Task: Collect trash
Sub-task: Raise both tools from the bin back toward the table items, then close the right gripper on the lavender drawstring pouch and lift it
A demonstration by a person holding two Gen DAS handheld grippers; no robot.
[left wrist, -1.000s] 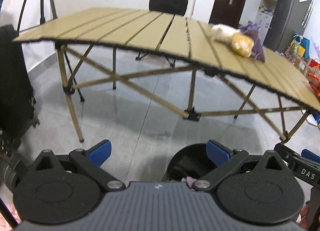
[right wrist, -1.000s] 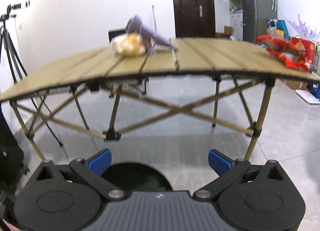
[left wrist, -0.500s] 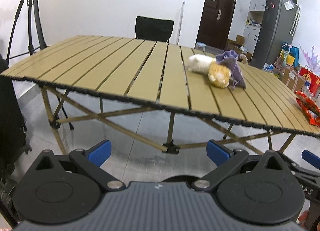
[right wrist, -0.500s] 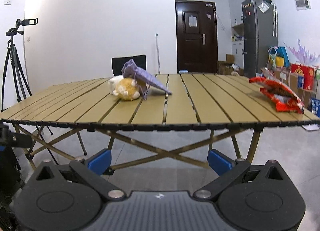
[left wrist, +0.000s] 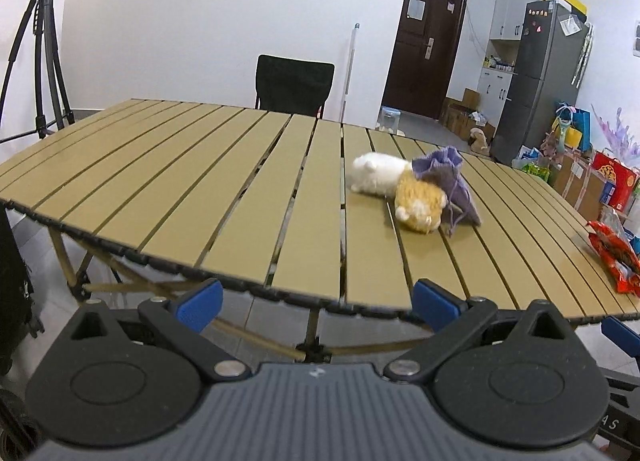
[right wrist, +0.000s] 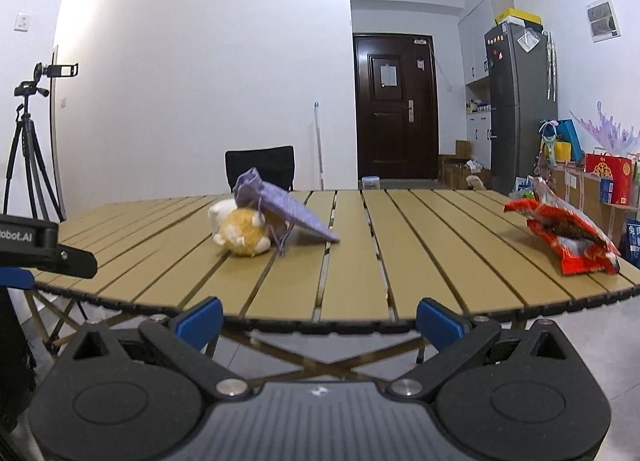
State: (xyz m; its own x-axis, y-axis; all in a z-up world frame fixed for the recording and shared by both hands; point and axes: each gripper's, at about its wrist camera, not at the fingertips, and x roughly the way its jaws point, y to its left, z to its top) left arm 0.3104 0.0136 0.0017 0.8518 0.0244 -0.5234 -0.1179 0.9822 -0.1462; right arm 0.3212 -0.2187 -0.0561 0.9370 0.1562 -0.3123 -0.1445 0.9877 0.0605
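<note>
Plush toys (right wrist: 240, 233) under pouch (right wrist: 280, 209) mid-table (right wrist: 352, 261), snack bag (right wrist: 568, 237) right, chair (right wrist: 260, 165) behind.

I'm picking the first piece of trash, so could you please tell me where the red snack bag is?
The red snack bag lies near the table's right front corner in the right wrist view, well apart from the plush toys.

A satin sheen is being shown by the smooth tan slats of the table (right wrist: 352, 261); on it, a glossy crinkled red wrapper (right wrist: 568, 237), fuzzy plush toys (right wrist: 244, 235) and a matt ribbed purple cloth pouch (right wrist: 280, 209) are being displayed
</note>
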